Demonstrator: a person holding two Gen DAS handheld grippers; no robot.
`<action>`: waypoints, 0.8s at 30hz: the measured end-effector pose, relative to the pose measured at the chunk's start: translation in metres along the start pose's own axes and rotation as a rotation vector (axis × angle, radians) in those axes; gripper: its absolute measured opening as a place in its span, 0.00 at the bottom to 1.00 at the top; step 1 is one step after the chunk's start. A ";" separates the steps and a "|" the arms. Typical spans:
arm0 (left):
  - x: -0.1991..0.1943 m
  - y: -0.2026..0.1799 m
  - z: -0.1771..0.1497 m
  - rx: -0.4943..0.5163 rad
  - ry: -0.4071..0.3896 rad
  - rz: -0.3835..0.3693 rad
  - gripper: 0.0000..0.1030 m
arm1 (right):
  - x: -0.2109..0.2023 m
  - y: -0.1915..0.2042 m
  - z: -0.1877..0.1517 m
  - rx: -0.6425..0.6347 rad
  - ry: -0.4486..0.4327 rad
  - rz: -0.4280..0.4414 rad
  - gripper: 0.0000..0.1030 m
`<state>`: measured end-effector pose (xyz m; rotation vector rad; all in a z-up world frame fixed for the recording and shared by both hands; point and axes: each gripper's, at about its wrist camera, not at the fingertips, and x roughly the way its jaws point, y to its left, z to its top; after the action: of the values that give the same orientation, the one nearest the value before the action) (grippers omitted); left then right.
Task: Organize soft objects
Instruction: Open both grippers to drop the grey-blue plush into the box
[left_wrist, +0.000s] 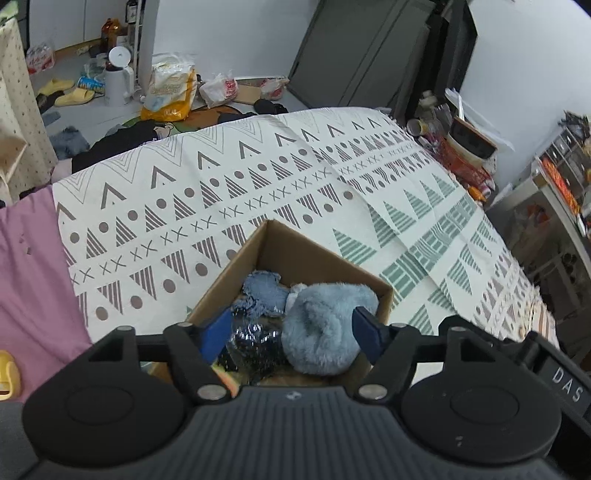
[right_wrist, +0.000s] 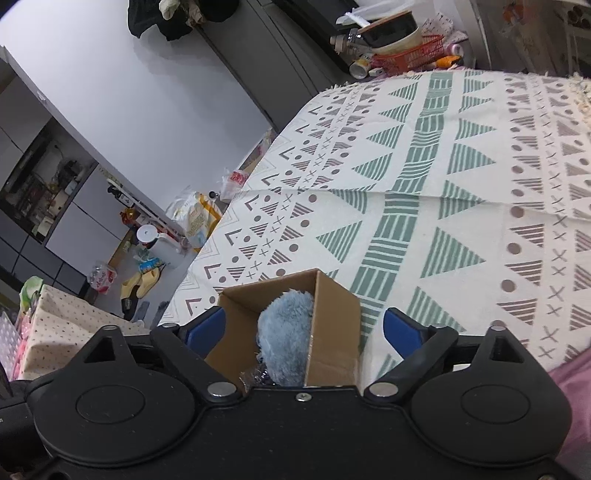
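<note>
On the bed: cardboard box (left_wrist: 295, 254) is sitting at 6 o'clock.
Box contents: fluffy blue toy (left_wrist: 325, 325) is lying inside.
Handling: probably light, squashy; pinch its bulging middle.
Left gripper (left_wrist: 291, 332): jaws are gaping, empty.
Right gripper (right_wrist: 303, 328): jaws are gaping, empty.

A patterned cloth (left_wrist: 258, 177) covers the bed. Beyond it, a pale floor (left_wrist: 92, 107) is cluttered with yellow slippers (left_wrist: 68, 94), bags and a white bin (left_wrist: 118, 79). White walls (right_wrist: 122, 92) meet dark grey cabinets (left_wrist: 362, 55).
</note>
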<state>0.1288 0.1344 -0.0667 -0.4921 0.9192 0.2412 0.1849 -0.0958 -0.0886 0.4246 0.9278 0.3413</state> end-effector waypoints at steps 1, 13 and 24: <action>-0.003 -0.002 -0.002 0.007 0.003 0.000 0.70 | -0.004 0.000 -0.001 -0.004 0.000 -0.006 0.92; -0.042 -0.025 -0.022 0.125 0.004 0.029 0.86 | -0.043 -0.006 -0.003 -0.033 0.021 -0.058 1.00; -0.084 -0.033 -0.032 0.188 -0.041 0.027 0.91 | -0.084 -0.003 -0.006 -0.104 -0.004 -0.105 1.00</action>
<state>0.0702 0.0905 -0.0046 -0.3002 0.8995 0.1864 0.1337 -0.1363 -0.0348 0.2800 0.9203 0.2908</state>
